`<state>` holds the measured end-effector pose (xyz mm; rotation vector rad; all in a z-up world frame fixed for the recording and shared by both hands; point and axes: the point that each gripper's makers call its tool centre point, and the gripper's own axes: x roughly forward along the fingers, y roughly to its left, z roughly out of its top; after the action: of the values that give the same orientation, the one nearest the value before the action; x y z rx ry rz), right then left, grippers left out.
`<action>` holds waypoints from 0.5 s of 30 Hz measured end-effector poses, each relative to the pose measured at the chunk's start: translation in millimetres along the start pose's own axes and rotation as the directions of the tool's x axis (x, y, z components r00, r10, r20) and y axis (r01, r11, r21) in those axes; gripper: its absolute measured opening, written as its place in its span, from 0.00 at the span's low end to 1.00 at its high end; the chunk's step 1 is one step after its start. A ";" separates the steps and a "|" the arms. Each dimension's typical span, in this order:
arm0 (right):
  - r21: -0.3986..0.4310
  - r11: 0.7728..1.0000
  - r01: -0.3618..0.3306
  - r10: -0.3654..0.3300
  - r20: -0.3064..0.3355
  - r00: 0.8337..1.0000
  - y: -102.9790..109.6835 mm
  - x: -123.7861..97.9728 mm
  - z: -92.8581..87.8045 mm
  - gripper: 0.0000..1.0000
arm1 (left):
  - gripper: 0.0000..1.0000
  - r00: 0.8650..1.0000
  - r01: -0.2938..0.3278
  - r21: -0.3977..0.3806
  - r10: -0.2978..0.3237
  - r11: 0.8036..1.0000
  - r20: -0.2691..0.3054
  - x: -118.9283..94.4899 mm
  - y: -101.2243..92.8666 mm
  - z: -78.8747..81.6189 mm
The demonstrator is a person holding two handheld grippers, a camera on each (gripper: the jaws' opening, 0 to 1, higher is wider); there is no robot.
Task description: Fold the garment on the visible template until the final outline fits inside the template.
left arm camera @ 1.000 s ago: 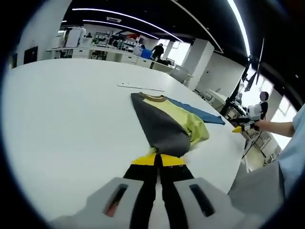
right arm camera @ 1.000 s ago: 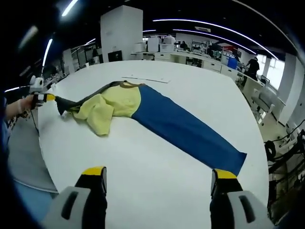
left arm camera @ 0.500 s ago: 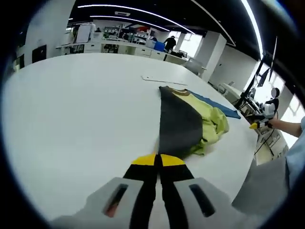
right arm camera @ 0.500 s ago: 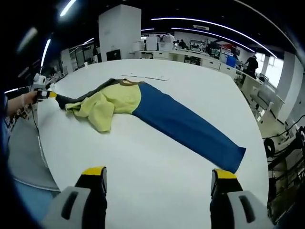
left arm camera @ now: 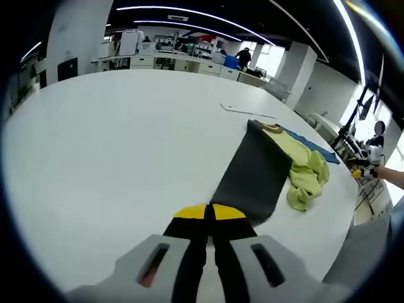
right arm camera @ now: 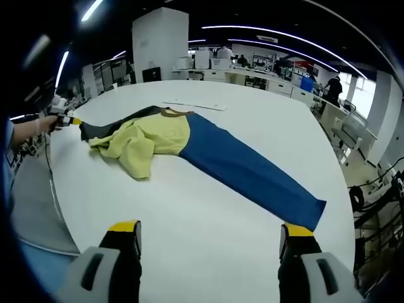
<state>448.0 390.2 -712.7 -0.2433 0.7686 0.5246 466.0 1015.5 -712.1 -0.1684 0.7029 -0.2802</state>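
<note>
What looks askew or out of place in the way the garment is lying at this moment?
The garment is not flat: its yellow part lies bunched in a crumpled heap, while the grey sleeve is stretched taut by the left gripper and the blue sleeve lies straight on the table.

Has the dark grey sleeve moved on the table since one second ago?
Yes. In the right gripper view the dark grey sleeve, held by the left gripper, has been pulled straighter, away from the blue sleeve, which stays flat.
</note>
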 end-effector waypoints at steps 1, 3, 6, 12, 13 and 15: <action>-0.003 1.000 -0.001 0.001 -0.002 1.000 1.0 0.7 0.1 0.91 | 0.00 1.000 -0.007 -0.007 0.007 1.000 -0.006 2.4 7.9 2.2; -0.006 1.000 -0.005 0.005 -0.005 1.000 3.4 2.4 0.9 0.91 | 0.00 0.999 -0.032 0.002 0.032 0.999 -0.035 6.7 23.6 1.9; -0.008 1.000 -0.010 0.010 -0.014 1.000 6.5 4.1 1.6 0.91 | 0.00 0.998 -0.045 0.012 0.046 0.999 -0.049 11.8 36.0 6.2; -0.014 1.000 -0.011 0.011 -0.033 0.999 8.9 5.9 2.0 0.91 | 0.00 0.994 -0.077 -0.001 0.077 0.997 -0.077 28.1 65.3 9.4; -0.016 1.000 -0.011 0.010 -0.034 0.999 9.4 5.7 3.1 0.91 | 0.00 0.994 -0.077 -0.004 0.076 0.997 -0.079 31.7 71.4 9.8; -0.019 1.000 -0.008 0.007 -0.032 0.999 9.4 5.6 6.1 0.91 | 0.00 0.993 -0.081 -0.006 0.081 0.997 -0.086 37.6 81.3 10.3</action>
<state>450.0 402.5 -712.7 -0.2671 0.7963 0.5361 516.1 1081.6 -747.4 -0.1373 0.7948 -0.2073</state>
